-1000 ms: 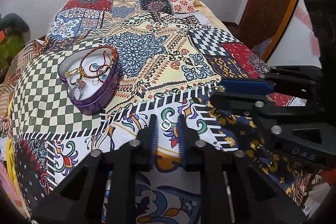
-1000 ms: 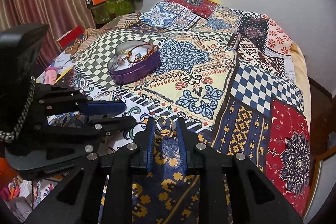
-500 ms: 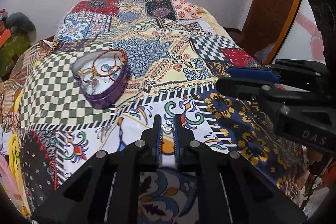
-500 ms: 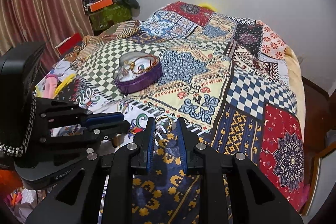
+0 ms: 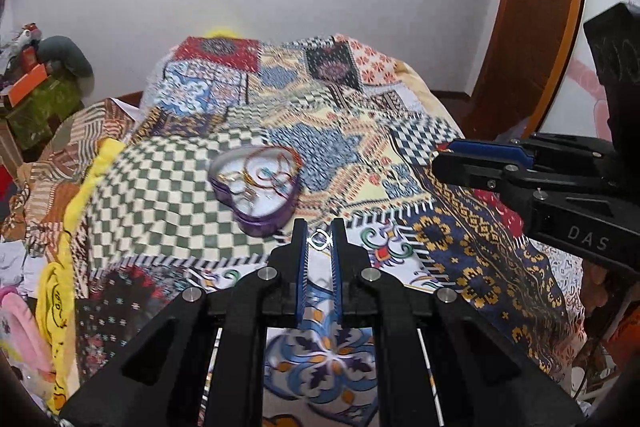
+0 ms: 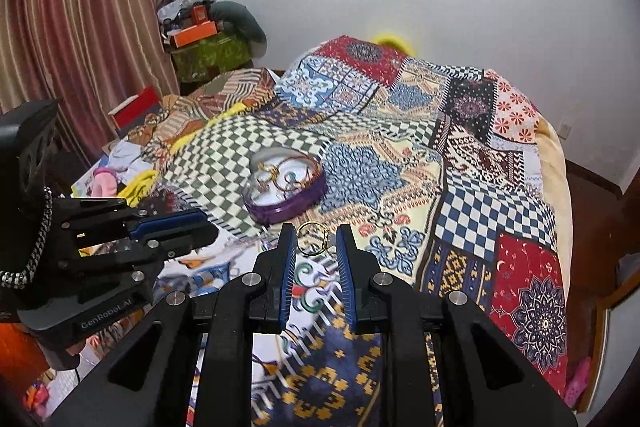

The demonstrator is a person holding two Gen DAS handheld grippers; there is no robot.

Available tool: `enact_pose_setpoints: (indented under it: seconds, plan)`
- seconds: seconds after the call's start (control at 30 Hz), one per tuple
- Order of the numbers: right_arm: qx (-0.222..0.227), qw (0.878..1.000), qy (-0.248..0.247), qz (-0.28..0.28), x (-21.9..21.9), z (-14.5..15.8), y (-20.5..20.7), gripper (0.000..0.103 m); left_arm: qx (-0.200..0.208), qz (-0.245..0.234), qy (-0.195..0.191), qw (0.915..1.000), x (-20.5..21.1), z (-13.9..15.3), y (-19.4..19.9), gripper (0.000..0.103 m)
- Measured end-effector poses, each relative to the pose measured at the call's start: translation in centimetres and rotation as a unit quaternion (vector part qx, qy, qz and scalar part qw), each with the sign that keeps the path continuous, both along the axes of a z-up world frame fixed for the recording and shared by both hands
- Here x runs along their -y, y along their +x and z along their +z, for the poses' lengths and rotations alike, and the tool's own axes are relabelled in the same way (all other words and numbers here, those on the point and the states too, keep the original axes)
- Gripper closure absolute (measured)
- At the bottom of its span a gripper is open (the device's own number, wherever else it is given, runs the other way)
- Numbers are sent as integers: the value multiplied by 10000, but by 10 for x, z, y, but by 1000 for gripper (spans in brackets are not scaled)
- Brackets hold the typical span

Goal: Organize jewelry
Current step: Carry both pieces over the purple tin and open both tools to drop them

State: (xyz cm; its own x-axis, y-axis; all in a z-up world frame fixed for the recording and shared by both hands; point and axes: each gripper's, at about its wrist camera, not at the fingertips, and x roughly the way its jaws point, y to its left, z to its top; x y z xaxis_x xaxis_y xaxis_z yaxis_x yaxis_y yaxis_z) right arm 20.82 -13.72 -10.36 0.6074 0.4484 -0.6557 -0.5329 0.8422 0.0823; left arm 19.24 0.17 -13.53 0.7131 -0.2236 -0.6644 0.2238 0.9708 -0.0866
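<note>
Aloft, left fingers (image 5: 319, 241) pinching a silver ring (image 5: 319, 240), right fingers (image 6: 316, 241) a gold ring (image 6: 313, 238).

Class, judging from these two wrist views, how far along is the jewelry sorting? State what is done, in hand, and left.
Done: several bangles and small pieces already lie in the purple heart-shaped tin on the bedspread. In hand: the left tool pinches a small silver ring; the right tool pinches a gold ring. Left: both rings must reach the tin.
</note>
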Motion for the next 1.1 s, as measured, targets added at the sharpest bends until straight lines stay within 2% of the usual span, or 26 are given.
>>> enact_pose_setpoints:
  seconds: [0.27,0.5,0.77,1.1]
  plan:
    - [60,9999,96,52,-21,4,10,85,255,125,-67,9996,-25,15,9,94]
    - [14,9998,161,148,-37,0,26,85,272,250,-99,9993,-40,10,27,94]
    - [-90,9997,61,198,-54,-15,55,85,104,419,-176,9989,-55,-7,58,94]
    - [-368,9983,-204,400,-71,-34,88,85,-347,427,-450,9975,-68,-31,108,94]
